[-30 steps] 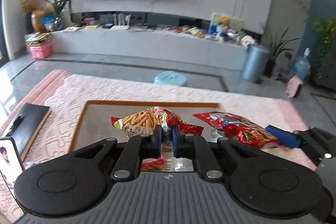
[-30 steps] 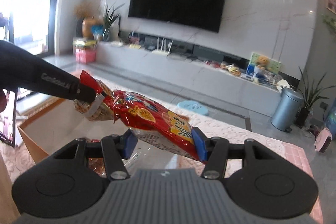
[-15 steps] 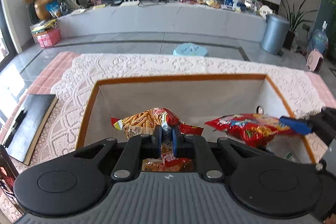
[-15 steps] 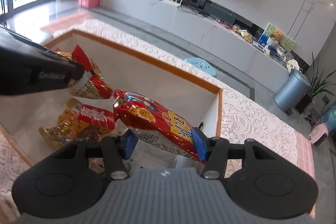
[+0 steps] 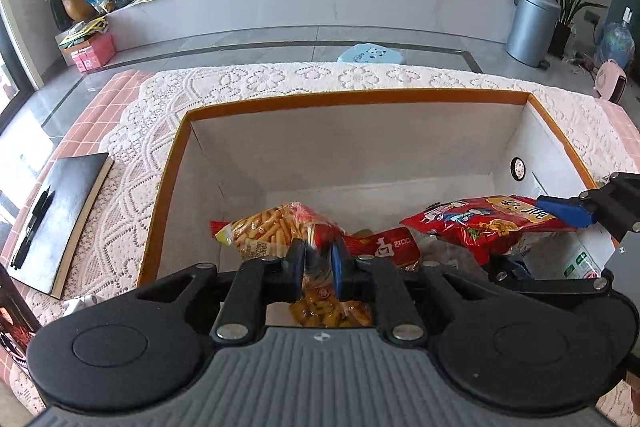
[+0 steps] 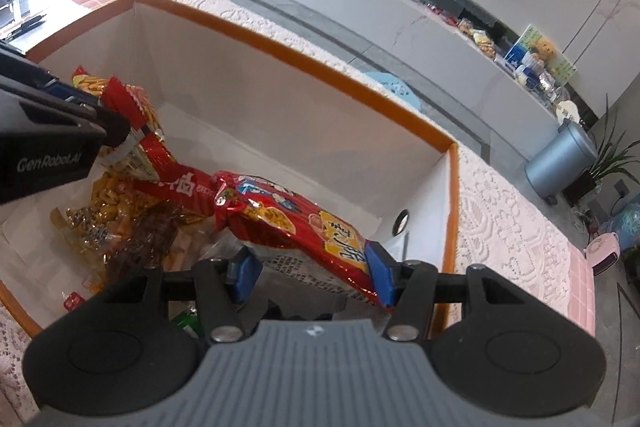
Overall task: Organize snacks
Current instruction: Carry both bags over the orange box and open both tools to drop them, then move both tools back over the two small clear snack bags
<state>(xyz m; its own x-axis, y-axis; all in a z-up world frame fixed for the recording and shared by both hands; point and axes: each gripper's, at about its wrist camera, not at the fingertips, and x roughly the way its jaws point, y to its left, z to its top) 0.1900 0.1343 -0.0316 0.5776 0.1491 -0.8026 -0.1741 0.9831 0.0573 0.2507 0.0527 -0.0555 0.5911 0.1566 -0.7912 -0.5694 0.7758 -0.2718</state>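
Note:
A white box with an orange rim [image 5: 360, 97] [image 6: 320, 67] stands on the lace cloth. My left gripper [image 5: 318, 263] [image 6: 116, 143] hangs inside it at the near left. Its jaws are opening, and their pads still pinch the crumpled end of a clear bag of fry-shaped snacks [image 5: 268, 231] [image 6: 136, 107]. My right gripper [image 6: 312, 267] [image 5: 536, 239] is shut across the width of a red snack bag [image 6: 288, 219] [image 5: 476, 223], held over the box's right half. Several other snack packs [image 6: 120, 223] lie on the box floor beneath both bags.
A black notebook with pens [image 5: 60, 211] lies on the lace tablecloth [image 5: 280, 79] left of the box. A phone stands at the left edge. Beyond the table are a blue stool [image 5: 370, 55], a grey bin [image 5: 532, 27] and a long white TV bench.
Both grippers have come down into the box with their bags and now point more steeply downward. The gap between the left jaws has widened a little.

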